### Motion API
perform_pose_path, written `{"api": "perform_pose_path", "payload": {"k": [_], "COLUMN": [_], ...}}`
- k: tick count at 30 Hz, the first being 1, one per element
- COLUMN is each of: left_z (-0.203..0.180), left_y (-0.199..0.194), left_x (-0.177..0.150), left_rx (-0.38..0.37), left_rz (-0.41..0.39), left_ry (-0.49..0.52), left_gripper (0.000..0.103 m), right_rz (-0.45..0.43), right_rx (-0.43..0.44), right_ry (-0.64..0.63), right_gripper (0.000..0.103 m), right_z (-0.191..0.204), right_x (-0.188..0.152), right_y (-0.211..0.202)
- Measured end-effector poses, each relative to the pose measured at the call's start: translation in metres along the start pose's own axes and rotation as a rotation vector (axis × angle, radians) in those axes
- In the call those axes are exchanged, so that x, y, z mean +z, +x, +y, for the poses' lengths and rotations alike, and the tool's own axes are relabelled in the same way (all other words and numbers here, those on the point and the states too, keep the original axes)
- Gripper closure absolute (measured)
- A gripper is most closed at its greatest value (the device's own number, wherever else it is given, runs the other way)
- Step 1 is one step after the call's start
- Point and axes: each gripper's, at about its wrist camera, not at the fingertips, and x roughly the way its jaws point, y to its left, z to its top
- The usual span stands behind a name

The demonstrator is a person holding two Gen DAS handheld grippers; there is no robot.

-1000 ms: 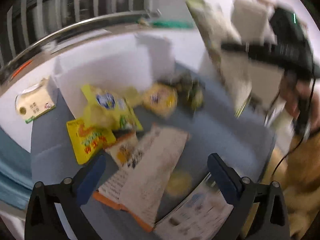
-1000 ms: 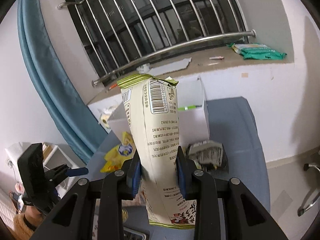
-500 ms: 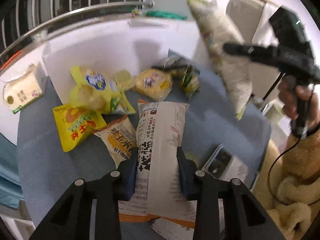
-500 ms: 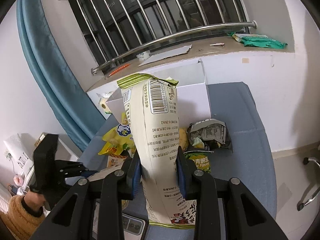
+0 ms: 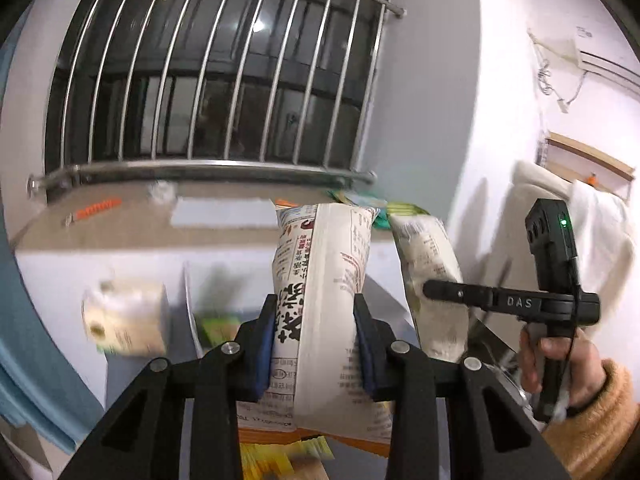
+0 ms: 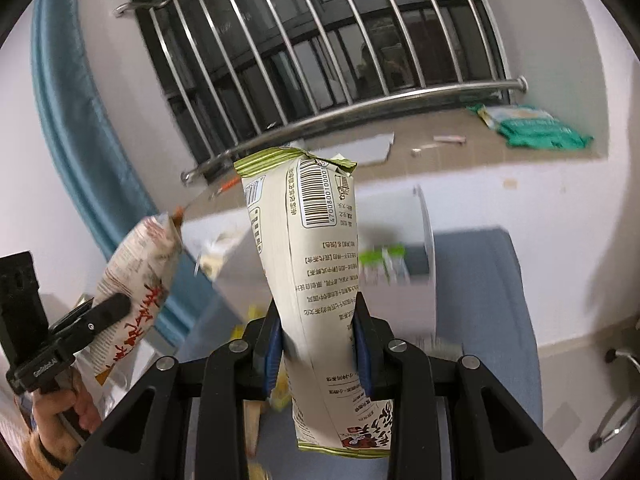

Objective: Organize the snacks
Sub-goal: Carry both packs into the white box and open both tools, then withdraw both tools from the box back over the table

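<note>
Left wrist view: the left gripper (image 5: 316,344) clamps an upright white snack bag with red and black lettering (image 5: 320,280), raised before a barred window (image 5: 224,80). To its right, the right gripper (image 6: 318,344) grips a cream snack bag with green trim (image 6: 316,264), upright above the blue-grey table (image 6: 488,280) and white box (image 6: 424,248).

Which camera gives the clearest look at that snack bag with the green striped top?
The right wrist view: the green-topped bag stands sharp and central, barcode readable, clamped by the right gripper. The left wrist view shows it blurred, sideways on.
</note>
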Motion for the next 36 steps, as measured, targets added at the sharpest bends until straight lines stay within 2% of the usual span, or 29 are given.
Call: {"api": "perform_pose_path", "payload": {"k": [3,5,11,13,14,15,16,17,19,25,30,36], "left_z": [0.013,0.028,0.04,0.046,0.05,0.053,0.057,0.06,0.06,0.057,0.041,0.01], "left_y": [0.044,0.078,0.138,0.147,0.152,0.157,0.161,0.163,0.16,0.137,0.086,0.015], "left_x": [0.031,0.045,0.037,0.031,0.026,0.023,0.017,0.012,0.008,0.015,0.026,0.01], "left_rx": [0.052,0.072,0.165,0.196,0.218,0.226,0.222,0.211,0.215,0.204,0.191,0.172], "left_rz": [0.005,0.048,0.149,0.182,0.208,0.235,0.256,0.269,0.268,0.23,0.133,0.062], "left_ry": [-0.005,-0.033,-0.017,-0.033,-0.043,-0.051,-0.07,-0.076,-0.065,-0.051,-0.029,0.023], "left_gripper": [0.065,0.065,0.064,0.06,0.04,0.001,0.001,0.0,0.0,0.0,0.0,0.0], "right_rz": [0.015,0.038,0.112,0.13,0.147,0.172,0.189,0.182,0.141,0.098,0.047,-0.013], "right_rx": [-0.04,-0.075,-0.152,-0.152,-0.134,-0.118,-0.112,-0.128,-0.167,-0.157,-0.165,-0.111], "right_ry": [-0.005,-0.005,-0.002,0.013,0.025,0.04,0.048,0.052,0.033,-0.029,-0.101,-0.121], "right_gripper": [0.07,0.07,0.07,0.069,0.066,0.059,0.023,0.0,0.0,0.0,0.0,0.0], "right_z": [-0.005,-0.011,-0.03,-0.038,-0.042,-0.047,-0.048,-0.05,-0.05,-0.041,-0.023,-0.012], "right_x": [0.046,0.07,0.099,0.098,0.096,0.095,0.092,0.089,0.086,0.082,0.071,0.026], "right_y": [0.032,0.052,0.104,0.117,0.124,0.131,0.134,0.135,0.129,0.107,0.069,0.003]}}
